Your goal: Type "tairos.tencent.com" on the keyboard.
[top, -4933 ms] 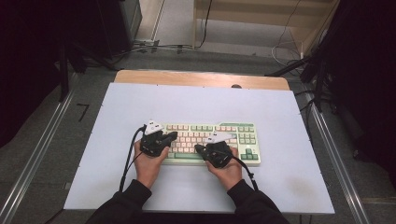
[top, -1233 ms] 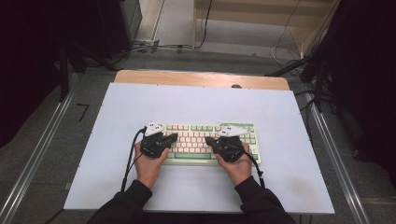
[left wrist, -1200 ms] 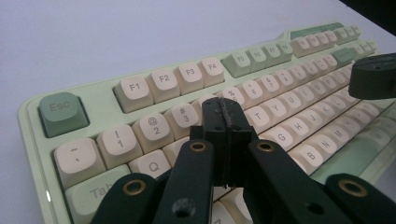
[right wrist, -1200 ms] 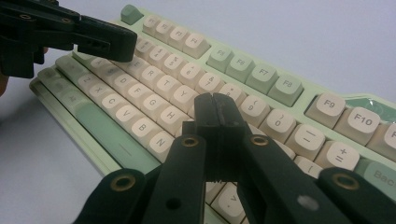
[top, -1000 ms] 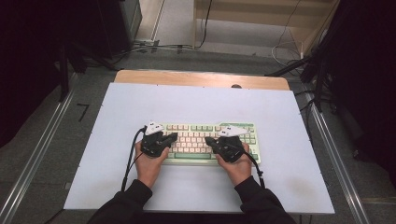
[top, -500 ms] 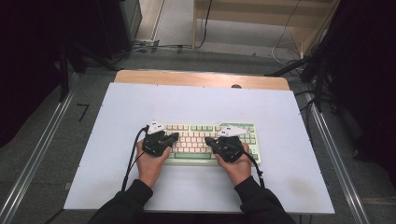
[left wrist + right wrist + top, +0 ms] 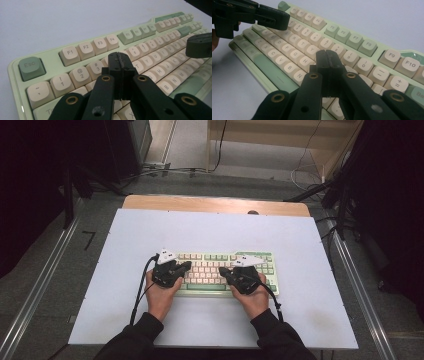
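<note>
Pale blue-white table (image 7: 125, 270) with green-and-cream keyboard (image 7: 210, 265) flat on it.

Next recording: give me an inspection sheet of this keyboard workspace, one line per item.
Surface: pale table, wooden strip at far edge.
Job's things: green and cream keyboard, flat on the table.
Clutter: nothing seen.
Grippers: left gripper shut, empty, over the number row; right gripper shut, empty, over the right-hand letter keys.
Cables: black cable trails from the left gripper along the forearm.
Surroundings: metal rails beside the table, loose wires on the floor beyond.
</note>
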